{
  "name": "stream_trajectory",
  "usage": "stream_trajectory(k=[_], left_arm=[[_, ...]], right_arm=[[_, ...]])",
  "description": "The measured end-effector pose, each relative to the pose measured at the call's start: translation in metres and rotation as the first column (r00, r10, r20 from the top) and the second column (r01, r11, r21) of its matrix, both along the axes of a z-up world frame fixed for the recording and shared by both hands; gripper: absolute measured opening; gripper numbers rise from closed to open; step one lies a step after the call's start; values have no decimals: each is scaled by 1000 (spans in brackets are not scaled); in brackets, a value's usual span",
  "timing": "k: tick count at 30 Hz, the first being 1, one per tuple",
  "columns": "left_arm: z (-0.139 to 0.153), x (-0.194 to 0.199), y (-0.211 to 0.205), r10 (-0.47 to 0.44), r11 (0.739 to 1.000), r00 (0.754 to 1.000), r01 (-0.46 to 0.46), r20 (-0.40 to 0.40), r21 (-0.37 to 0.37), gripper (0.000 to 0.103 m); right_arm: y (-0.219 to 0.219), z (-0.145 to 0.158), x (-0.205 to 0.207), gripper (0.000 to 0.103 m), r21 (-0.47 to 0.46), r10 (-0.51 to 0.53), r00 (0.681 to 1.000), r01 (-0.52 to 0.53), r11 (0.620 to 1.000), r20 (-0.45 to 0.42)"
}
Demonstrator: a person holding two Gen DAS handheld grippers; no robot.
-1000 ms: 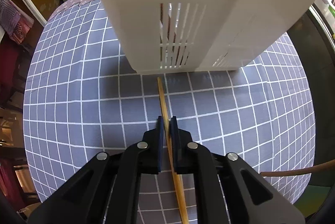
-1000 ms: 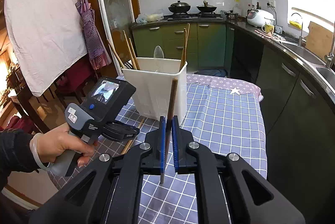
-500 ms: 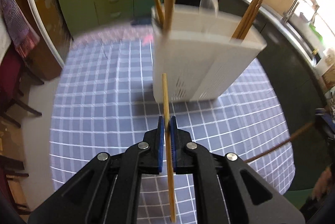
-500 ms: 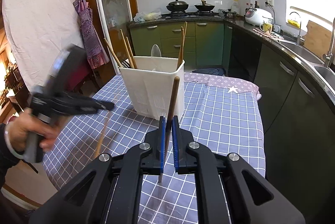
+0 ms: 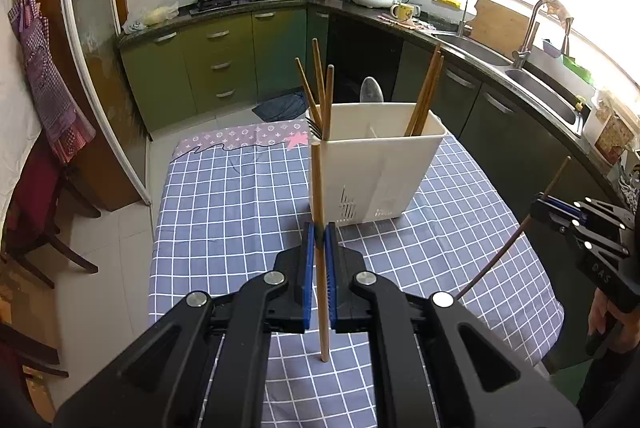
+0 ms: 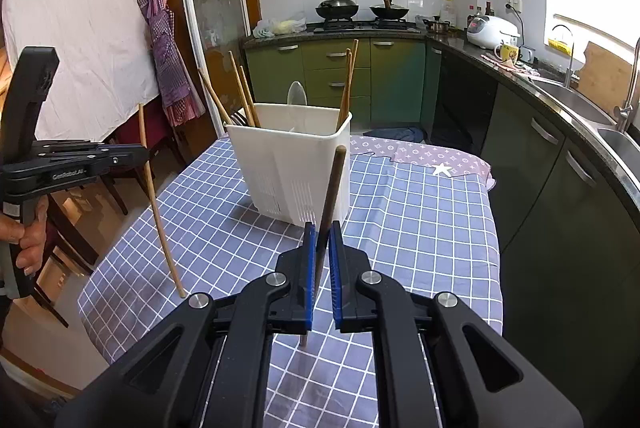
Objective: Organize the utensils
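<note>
Chopsticks occupy both tongs. The left tongs (image 5: 319,233) pinch a light wooden chopstick (image 5: 318,196) between their blue pads, held close to upright with its lower end hanging free above the checked cloth; in the right wrist view the same chopstick (image 6: 158,204) slants down from the tongs at the left edge, with a hand (image 6: 22,240) on the grip below. The right tongs (image 6: 322,234) are pressed together on a darker brown chopstick (image 6: 330,188), which leans slightly to the right at its top and passes down between the pads. From the left wrist view the right tongs (image 5: 538,210) show at the right edge with that thin dark chopstick (image 5: 504,248) running through them.

A white plastic utensil holder (image 6: 292,172) stands on the counter (image 6: 420,228), which is draped in a blue-grey cloth with a white grid. Its side has slotted vents. Several chopsticks (image 6: 242,92) stand leaning in its left part, another pair (image 6: 347,84) leans in the right part, and a spoon (image 6: 298,94) pokes up at the back. Both held chopsticks are in front of the holder, outside it and apart from each other.
</note>
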State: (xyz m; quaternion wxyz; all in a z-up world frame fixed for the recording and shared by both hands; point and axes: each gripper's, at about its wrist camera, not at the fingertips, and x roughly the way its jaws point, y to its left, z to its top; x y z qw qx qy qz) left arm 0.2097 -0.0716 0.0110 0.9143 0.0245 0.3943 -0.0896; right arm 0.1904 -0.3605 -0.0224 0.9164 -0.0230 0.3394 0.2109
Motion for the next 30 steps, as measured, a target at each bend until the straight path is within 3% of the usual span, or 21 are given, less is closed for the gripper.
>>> stream_trajectory(k=[13,25,27,30], left_arm=[[2,-12,-2,-34,999,999,34,18,14,6],[0,-15,-1,-57,998,998,57,7,12,6],[-1,-14,0,-65,998,998,64,4,10,6],[-3,-12,1,-76,997,997,76,-2,4,6]], right_arm=[[0,14,8,7,7,8,1000,-8,1000,7],[5,126,45,4,83,-12,990,0,997,143],[2,121,64,4,94,-31,997,24,995,77],[-7,83,96,7,67,-72,994,78,995,-78]])
